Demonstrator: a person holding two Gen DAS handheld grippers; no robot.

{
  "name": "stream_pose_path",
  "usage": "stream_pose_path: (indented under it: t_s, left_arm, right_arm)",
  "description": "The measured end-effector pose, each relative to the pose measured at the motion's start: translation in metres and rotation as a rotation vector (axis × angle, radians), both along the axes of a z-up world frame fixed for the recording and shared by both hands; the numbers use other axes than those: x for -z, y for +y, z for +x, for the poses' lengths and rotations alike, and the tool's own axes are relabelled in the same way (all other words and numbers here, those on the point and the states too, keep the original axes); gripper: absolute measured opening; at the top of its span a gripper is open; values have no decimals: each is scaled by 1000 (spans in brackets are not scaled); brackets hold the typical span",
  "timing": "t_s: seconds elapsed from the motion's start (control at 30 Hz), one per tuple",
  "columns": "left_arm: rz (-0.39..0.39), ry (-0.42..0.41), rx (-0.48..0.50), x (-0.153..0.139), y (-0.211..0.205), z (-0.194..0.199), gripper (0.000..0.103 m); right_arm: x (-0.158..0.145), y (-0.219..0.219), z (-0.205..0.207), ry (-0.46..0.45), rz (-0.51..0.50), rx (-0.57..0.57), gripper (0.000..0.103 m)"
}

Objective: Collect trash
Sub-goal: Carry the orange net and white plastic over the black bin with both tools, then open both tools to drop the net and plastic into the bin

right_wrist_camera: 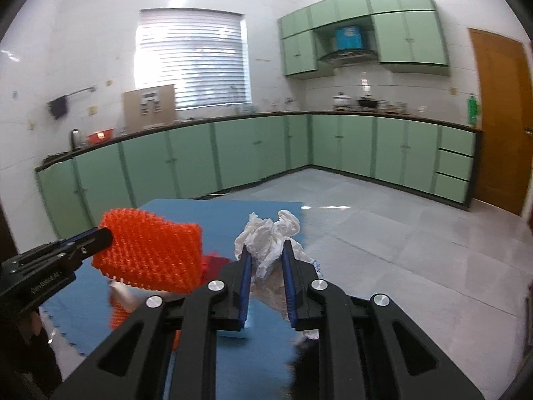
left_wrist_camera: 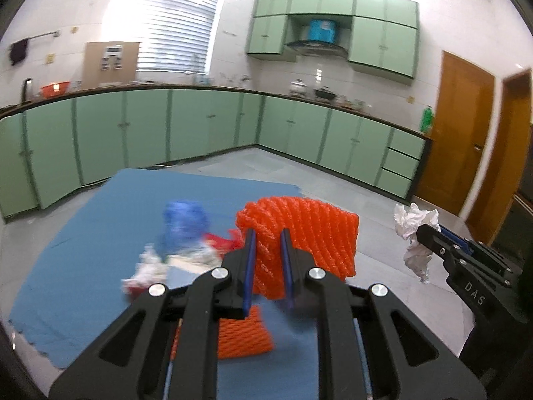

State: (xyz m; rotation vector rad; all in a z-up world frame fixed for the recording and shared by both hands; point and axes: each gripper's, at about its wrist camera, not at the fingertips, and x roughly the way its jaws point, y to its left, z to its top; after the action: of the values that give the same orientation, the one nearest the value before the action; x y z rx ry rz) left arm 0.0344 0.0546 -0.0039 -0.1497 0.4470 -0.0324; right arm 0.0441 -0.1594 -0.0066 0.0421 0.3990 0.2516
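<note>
My left gripper [left_wrist_camera: 268, 236] is shut on an orange foam net sleeve [left_wrist_camera: 309, 233], lifted above the blue mat [left_wrist_camera: 100, 233]. In the right wrist view the same orange foam net sleeve [right_wrist_camera: 150, 253] hangs from the left gripper [right_wrist_camera: 106, 233] at the left. My right gripper [right_wrist_camera: 266, 250] is shut on a crumpled white tissue [right_wrist_camera: 269, 233], also held in the air. That crumpled white tissue [left_wrist_camera: 414, 233] and the right gripper [left_wrist_camera: 423, 230] show at the right of the left wrist view. More litter lies on the mat: a blue crumpled piece [left_wrist_camera: 185, 220], red and white scraps [left_wrist_camera: 150, 266], another orange net piece [left_wrist_camera: 243, 336].
Green base cabinets [left_wrist_camera: 200, 126] run along two walls under a dark counter with pots and a red basin [left_wrist_camera: 55, 88]. Wooden doors [left_wrist_camera: 466, 140] stand at the right. Grey tiled floor [right_wrist_camera: 399, 233] surrounds the mat.
</note>
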Motion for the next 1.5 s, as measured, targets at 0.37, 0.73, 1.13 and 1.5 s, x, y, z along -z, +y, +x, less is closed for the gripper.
stream_pose_path:
  t_s: [0.37,0.73,1.13,1.5]
  left_arm:
    - [11,111,208,51,-86,52,14]
    - [39,244,335,110,-154,98,14]
    - [55,308,371,128,-174,124,39]
    - [75,185,261,86,-135,101,71]
  right_arm:
    - [50,-85,21,117,-16,204,18]
    - [113,-136,42,259,2,280,18]
    - [138,-159,60,335,31,296,41]
    - [116,-148,50,279,25,353,97]
